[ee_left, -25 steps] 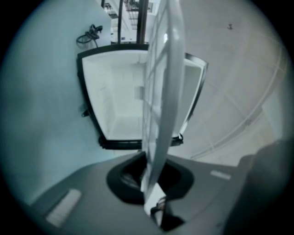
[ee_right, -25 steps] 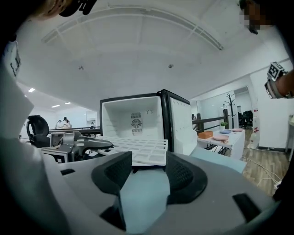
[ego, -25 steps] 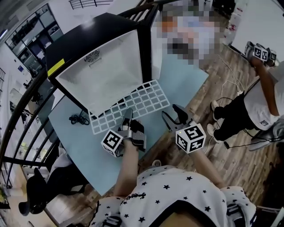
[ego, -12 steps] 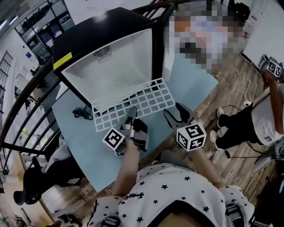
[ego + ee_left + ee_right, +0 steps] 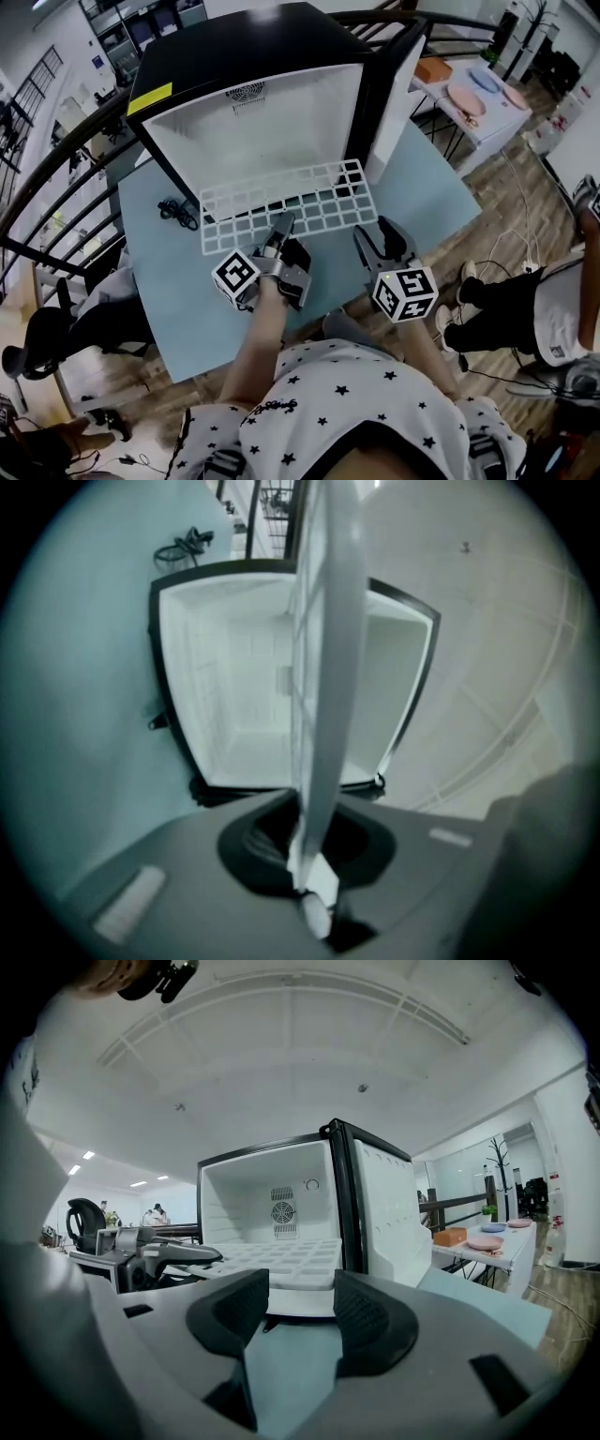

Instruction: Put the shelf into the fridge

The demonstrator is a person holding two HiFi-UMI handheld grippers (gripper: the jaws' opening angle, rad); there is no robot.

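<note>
One edge only of the shelf (image 5: 286, 202), lying at the mouth of the fridge (image 5: 234, 56), is clamped by the left gripper (image 5: 279, 229). A tilt could be caused, and the far corners jammed against the fridge's side walls. Jaws of the right gripper (image 5: 384, 240), just opened, are held apart on nothing. Room is left inside the fridge; its door (image 5: 394, 103) is swung clear.

The shelf (image 5: 286, 202): matt white plastic grid. The fridge (image 5: 253, 56): smooth black casing, smooth white plastic liner. The table (image 5: 169, 281) top: smooth, matt. The floor (image 5: 506, 216): wood planks.
</note>
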